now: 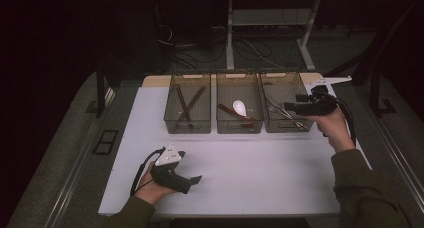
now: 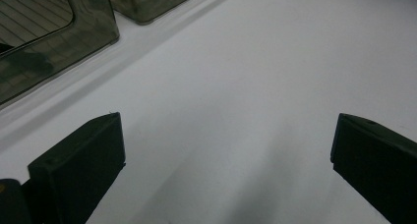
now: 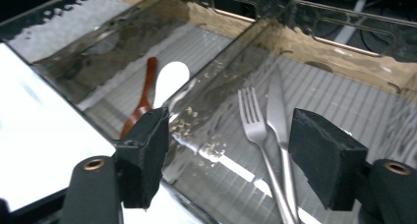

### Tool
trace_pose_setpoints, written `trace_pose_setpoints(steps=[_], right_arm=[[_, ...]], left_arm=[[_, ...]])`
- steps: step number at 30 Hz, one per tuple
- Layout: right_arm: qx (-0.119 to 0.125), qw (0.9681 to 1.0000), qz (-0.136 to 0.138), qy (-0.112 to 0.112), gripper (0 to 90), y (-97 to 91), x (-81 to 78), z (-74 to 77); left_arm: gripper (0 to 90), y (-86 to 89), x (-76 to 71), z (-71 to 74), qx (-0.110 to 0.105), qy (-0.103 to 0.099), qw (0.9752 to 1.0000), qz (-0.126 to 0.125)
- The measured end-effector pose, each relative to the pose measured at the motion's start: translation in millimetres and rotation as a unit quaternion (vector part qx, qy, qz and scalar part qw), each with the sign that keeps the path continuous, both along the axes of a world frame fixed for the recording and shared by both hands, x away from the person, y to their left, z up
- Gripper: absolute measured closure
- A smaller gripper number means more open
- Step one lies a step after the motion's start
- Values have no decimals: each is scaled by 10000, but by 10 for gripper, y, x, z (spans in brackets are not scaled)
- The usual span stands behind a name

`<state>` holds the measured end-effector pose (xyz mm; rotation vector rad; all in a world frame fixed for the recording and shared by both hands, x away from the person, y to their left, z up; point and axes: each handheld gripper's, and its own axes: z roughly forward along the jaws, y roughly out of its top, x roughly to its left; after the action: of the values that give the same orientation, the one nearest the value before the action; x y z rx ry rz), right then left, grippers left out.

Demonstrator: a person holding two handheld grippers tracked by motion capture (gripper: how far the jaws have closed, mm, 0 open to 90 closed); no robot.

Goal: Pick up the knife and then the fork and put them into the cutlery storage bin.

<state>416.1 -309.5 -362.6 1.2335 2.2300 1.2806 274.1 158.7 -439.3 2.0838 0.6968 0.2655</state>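
Dim lab: floor cables (image 1: pixel 200 50), desk legs (image 1: pixel 230 33)

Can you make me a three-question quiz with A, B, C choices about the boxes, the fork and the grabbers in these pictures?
1. Where does the fork lie?
A. In the right bin, beside the knife
B. On the white tabletop
C. In the left bin

2. How many clear bins stand in a row on the table?
A. Two
B. Three
C. Five

3. How are the jaws of the left gripper?
A. Shut on a spoon
B. Shut on nothing
C. Open, with bare tabletop between them

Answers:
1 A: the right gripper view shows fork and knife side by side in that bin.
2 B: the high view shows three bins.
3 C: the left gripper view shows both jaws wide apart.
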Motion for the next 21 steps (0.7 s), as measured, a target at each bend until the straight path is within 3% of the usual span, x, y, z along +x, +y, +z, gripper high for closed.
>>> trace_pose_setpoints(steps=[21], right_arm=[[237, 9990, 108, -353, 182, 124, -594, -192]], left_arm=[[0, 23, -23, 2, -7, -2, 10000, -67]])
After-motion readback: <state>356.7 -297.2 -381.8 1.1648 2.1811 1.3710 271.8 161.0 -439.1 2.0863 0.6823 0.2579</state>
